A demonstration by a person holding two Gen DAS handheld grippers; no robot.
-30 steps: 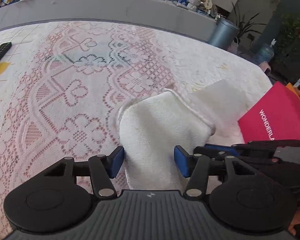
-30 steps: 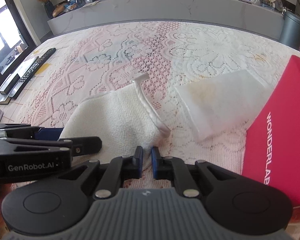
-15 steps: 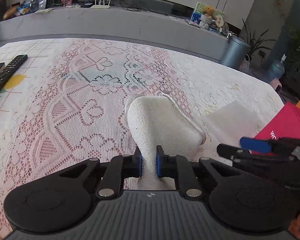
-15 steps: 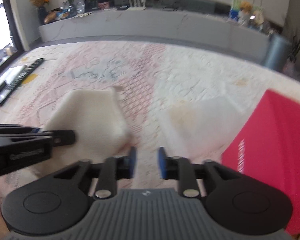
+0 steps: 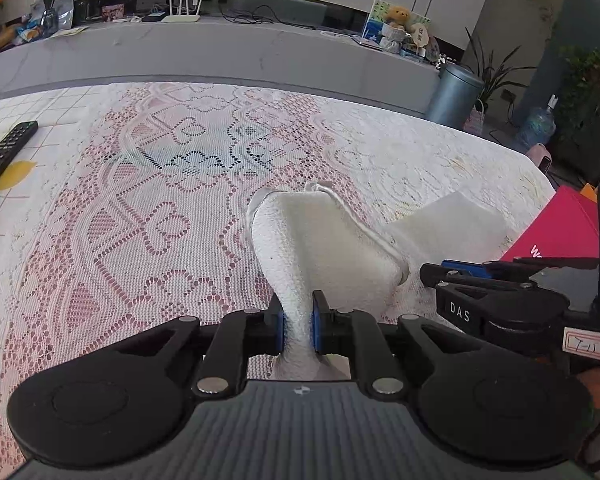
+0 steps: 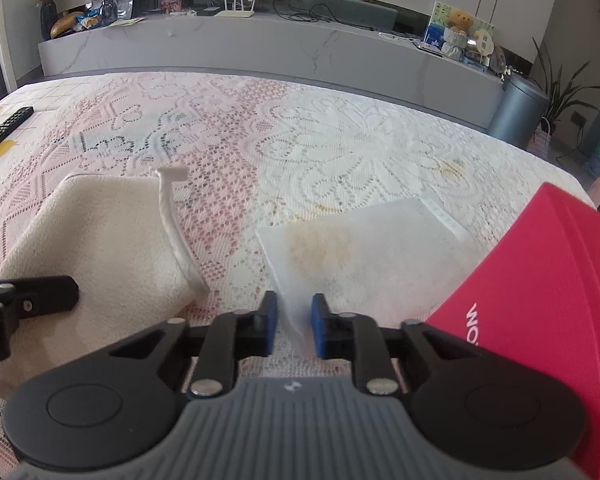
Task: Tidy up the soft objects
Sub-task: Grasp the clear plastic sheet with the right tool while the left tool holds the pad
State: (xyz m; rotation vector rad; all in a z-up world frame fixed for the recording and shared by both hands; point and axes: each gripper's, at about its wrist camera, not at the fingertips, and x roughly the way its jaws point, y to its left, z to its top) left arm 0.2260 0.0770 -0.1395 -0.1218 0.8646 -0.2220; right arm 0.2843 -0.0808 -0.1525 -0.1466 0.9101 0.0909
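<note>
Left gripper (image 5: 298, 322) pinching the cream towel (image 5: 324, 248); right gripper (image 6: 294, 330) parted, straddling the thin white cloth's (image 6: 364, 248) near corner.

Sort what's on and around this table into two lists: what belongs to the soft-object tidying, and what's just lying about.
Belongs to the job:
- white terry towel, pinched in the left gripper
- thin stained cloth, its near corner between the right gripper's open fingers

Lying about:
- red box, beside the thin cloth
- remote control
- lace tablecloth
- grey bin, off the table
</note>
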